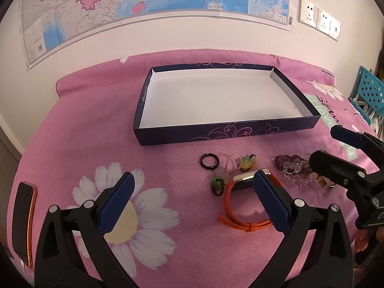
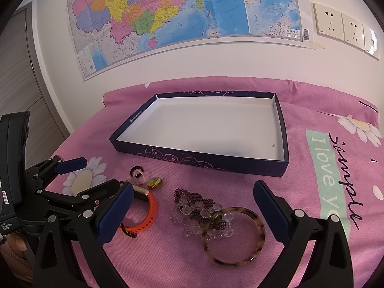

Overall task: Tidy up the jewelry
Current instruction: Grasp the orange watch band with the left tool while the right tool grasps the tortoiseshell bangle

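Note:
A dark blue box [image 1: 230, 133] [image 2: 199, 162] with a white, empty inside lies on the pink bedsheet. In front of it lie a black ring [image 1: 209, 161], a green pendant [image 1: 247, 163] [image 2: 155, 182], an orange-strapped watch [image 1: 242, 206] [image 2: 146, 213], purple and clear beads [image 1: 291, 166] [image 2: 199, 206] and a tortoiseshell bangle [image 2: 234, 235]. My left gripper [image 1: 192, 199] is open and empty above the watch. My right gripper [image 2: 192, 208] is open and empty above the beads and bangle; it also shows at the right of the left wrist view [image 1: 321, 144].
A phone [image 1: 22, 220] in an orange case lies at the sheet's left edge. A teal perforated basket [image 1: 369, 91] stands at the far right. A map [image 2: 182, 14] and wall sockets [image 2: 345, 28] are on the wall behind.

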The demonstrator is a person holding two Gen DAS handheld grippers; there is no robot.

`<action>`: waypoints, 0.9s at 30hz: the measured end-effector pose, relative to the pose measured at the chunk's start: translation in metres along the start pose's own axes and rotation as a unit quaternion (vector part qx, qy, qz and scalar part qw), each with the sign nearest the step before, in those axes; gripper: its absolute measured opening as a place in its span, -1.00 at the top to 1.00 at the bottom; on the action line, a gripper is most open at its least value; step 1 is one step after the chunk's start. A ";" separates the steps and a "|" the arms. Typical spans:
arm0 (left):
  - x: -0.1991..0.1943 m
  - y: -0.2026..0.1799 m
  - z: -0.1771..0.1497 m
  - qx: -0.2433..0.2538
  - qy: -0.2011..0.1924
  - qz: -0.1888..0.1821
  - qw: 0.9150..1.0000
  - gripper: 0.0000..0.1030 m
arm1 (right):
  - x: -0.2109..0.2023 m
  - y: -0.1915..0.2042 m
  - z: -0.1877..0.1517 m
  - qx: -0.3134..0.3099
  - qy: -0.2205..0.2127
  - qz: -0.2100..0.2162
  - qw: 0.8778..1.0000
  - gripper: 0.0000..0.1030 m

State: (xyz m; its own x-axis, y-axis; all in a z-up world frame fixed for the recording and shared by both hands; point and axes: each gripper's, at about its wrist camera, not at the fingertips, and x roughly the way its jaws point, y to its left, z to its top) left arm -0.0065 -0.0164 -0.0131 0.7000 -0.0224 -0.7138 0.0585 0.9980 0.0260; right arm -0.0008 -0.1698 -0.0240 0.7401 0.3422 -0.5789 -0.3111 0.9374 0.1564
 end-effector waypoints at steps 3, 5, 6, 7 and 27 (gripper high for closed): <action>0.001 -0.002 -0.001 0.005 0.004 -0.007 1.000 -0.89 | 0.000 -0.002 0.000 0.001 0.001 0.001 1.000 -0.87; 0.003 -0.003 -0.002 0.009 0.007 -0.011 1.000 -0.89 | 0.000 -0.006 -0.001 0.006 0.004 0.002 1.000 -0.87; 0.004 -0.004 -0.003 0.013 0.009 -0.014 1.000 -0.87 | 0.000 -0.009 -0.002 0.009 0.006 0.002 1.000 -0.87; 0.004 -0.004 -0.003 0.014 0.010 -0.017 1.000 -0.85 | 0.000 -0.013 -0.003 0.014 0.010 0.002 1.000 -0.87; 0.015 -0.003 -0.019 0.021 0.059 -0.090 0.994 0.09 | -0.005 -0.069 -0.032 0.033 0.078 -0.019 0.996 0.06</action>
State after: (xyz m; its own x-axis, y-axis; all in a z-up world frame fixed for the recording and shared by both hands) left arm -0.0096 -0.0187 -0.0373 0.5868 -0.1914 -0.7868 0.2070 0.9748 -0.0827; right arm -0.0024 -0.2382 -0.0579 0.6478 0.2961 -0.7019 -0.2403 0.9537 0.1806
